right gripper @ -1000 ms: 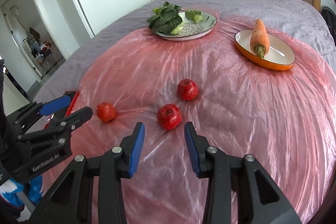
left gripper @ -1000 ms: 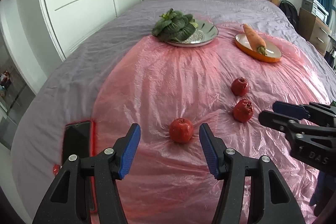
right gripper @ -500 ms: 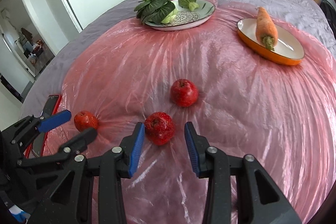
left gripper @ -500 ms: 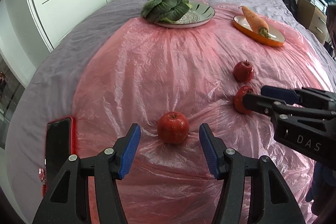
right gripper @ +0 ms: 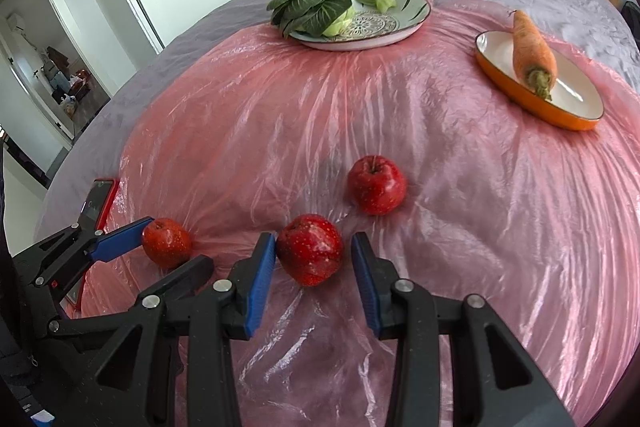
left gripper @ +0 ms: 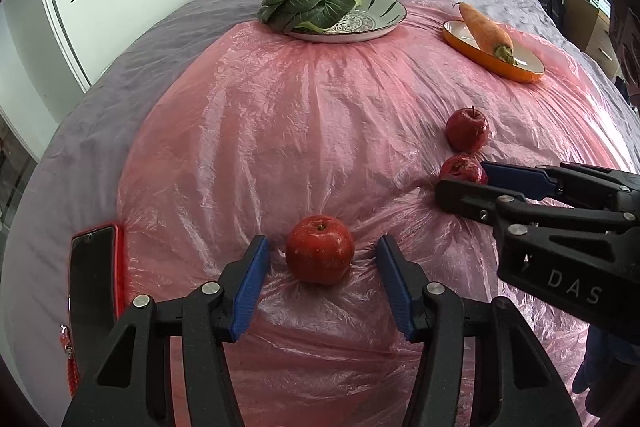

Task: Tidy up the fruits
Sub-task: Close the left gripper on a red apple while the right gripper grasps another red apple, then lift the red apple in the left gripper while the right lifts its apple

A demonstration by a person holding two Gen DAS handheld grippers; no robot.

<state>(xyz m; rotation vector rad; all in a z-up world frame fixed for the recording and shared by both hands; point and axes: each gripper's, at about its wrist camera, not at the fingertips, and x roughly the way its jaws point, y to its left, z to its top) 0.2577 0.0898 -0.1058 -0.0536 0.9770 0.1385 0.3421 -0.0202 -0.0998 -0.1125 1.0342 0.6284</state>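
Observation:
Three red apples lie on a pink plastic sheet (left gripper: 300,127) spread over a bed. The nearest apple (left gripper: 320,253) sits between the blue pads of my left gripper (left gripper: 322,241). Its jaws are closing, with a gap still showing on each side. A second apple (right gripper: 310,249) sits between the pads of my right gripper (right gripper: 314,237); the left pad is at its skin and the right pad stands just clear. The third apple (right gripper: 376,185) lies free beyond it. Each gripper also appears in the other's view: right gripper (left gripper: 462,179), left gripper (right gripper: 178,241).
A patterned plate (left gripper: 384,23) with leafy greens (left gripper: 308,1) stands at the back. An orange dish (left gripper: 520,73) holds a carrot (left gripper: 484,31) at the back right. A phone in a red case (left gripper: 94,279) lies at the sheet's left edge. White wardrobe doors stand left.
Both grippers came down and forward, so each apple now sits between a pair of pads. The left jaws have narrowed slightly.

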